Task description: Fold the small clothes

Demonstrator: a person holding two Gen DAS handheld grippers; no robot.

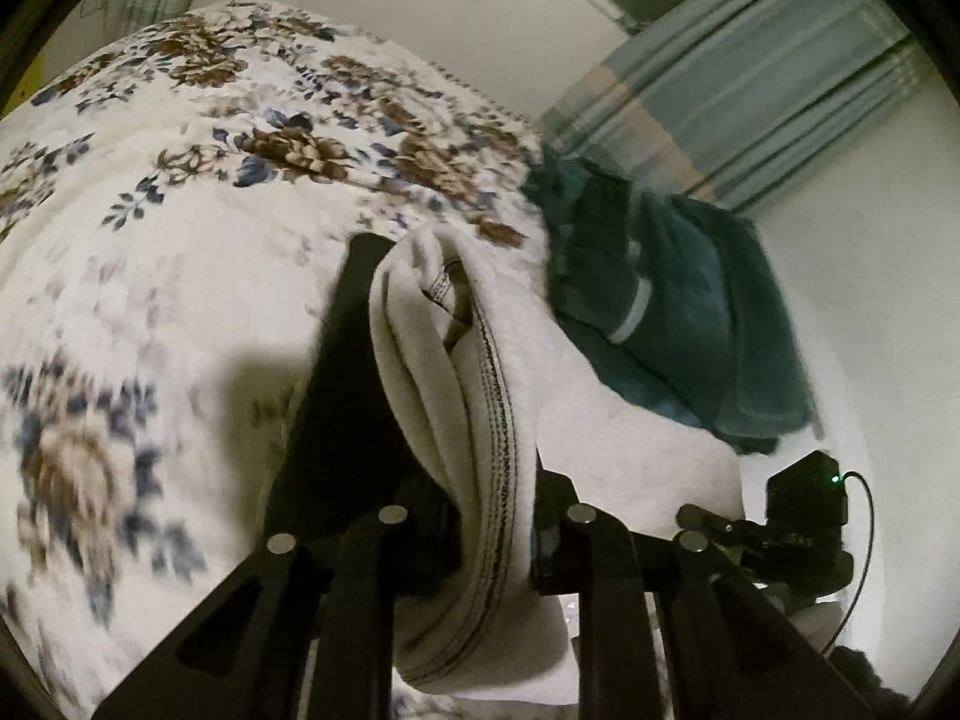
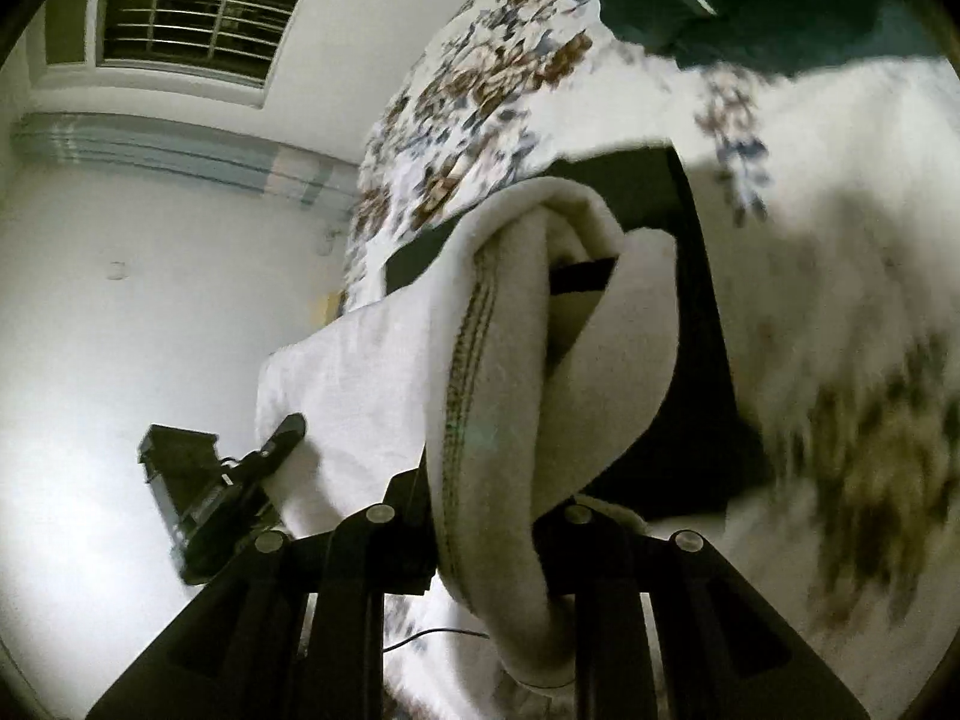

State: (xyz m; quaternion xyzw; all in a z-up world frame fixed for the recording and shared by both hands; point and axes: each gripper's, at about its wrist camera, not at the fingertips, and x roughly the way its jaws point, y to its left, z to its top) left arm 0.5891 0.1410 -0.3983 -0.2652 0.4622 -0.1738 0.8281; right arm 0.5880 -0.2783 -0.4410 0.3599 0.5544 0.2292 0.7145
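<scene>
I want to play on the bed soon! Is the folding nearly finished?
Not yet. Done: nothing clearly; the teal cloth on the floral bedspread looks bunched, not neat. In hand: the left gripper and right gripper each pinch an edge of the white towel, lifted between them. Left: bringing it together, laying it flat, then probably the teal one.

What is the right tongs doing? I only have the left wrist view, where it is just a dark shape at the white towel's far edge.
Observer: The right tongs is shut on a bunched fold of the white towel, along its striped border.
Operator: What is on the wall past that towel?
Observer: A barred window, high on the wall, which your view does not reach.
</scene>
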